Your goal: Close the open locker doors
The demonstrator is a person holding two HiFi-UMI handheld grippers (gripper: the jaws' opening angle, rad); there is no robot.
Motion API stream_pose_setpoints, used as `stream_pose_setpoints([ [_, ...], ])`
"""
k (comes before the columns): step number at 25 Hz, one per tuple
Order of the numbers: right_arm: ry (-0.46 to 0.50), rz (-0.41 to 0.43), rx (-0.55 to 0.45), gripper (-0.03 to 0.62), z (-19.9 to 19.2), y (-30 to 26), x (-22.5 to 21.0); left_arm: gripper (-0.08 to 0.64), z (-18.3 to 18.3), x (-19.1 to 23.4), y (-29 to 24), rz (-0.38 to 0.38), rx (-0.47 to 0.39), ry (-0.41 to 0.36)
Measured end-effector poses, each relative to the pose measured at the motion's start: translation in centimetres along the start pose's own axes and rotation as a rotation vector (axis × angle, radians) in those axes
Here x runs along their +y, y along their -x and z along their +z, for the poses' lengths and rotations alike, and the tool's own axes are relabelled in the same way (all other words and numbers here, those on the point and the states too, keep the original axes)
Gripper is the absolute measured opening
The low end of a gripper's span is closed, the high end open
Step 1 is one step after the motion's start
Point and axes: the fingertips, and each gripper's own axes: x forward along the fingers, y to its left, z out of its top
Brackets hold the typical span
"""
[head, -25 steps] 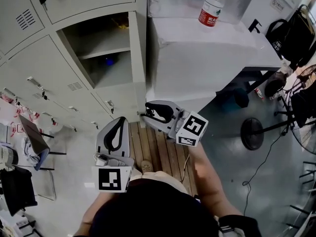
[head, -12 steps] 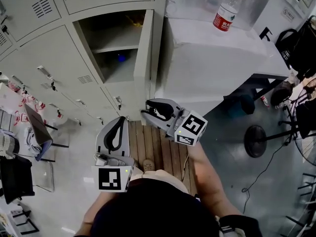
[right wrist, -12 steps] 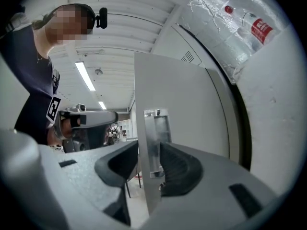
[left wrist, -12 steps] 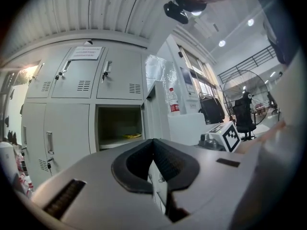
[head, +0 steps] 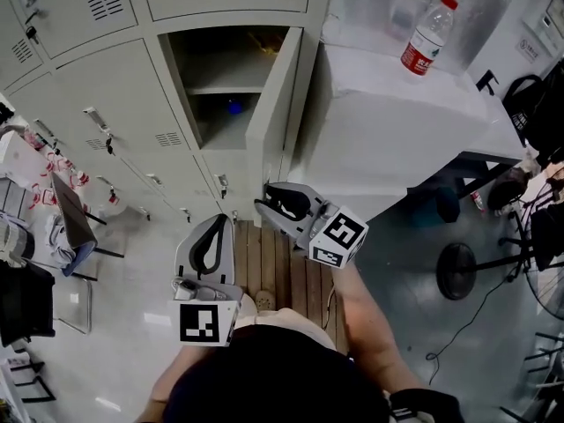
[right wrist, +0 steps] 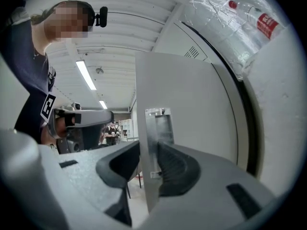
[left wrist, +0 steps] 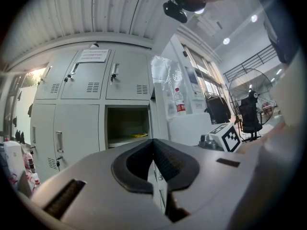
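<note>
Lockers [head: 115, 104]: one door [head: 275, 95] open, rest shut.
My R claw [head: 263, 204]: been closing, pinches door edge.
L claw [head: 220, 218]: pressed together, empty.

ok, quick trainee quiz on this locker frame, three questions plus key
1. True or false: the left gripper holds something.
2. What sits between the jaws of the right gripper? A) a cable B) the edge of the open locker door C) nothing
3. What stands on the white cabinet beside the lockers?
Key: 1 false, its jaws are shut and empty. 2 B; the jaws have just been closing on it. 3 a plastic bottle.
</note>
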Motion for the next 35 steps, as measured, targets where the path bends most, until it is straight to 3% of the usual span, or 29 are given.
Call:
stream_pose_setpoints([
  [21, 0.018, -0.084, 0.025, 0.109, -0.5, -10.5, -0.8, 0.002, 0.0, 8.8, -3.6, 0.036, -0.013, 0.043],
  [35, 0.016, -0.174, 0.005, 0.1, -0.6, -15.7, -3.4, 0.002, -1.0, 14.4, -6.5, -0.018, -0.03, 0.03],
])
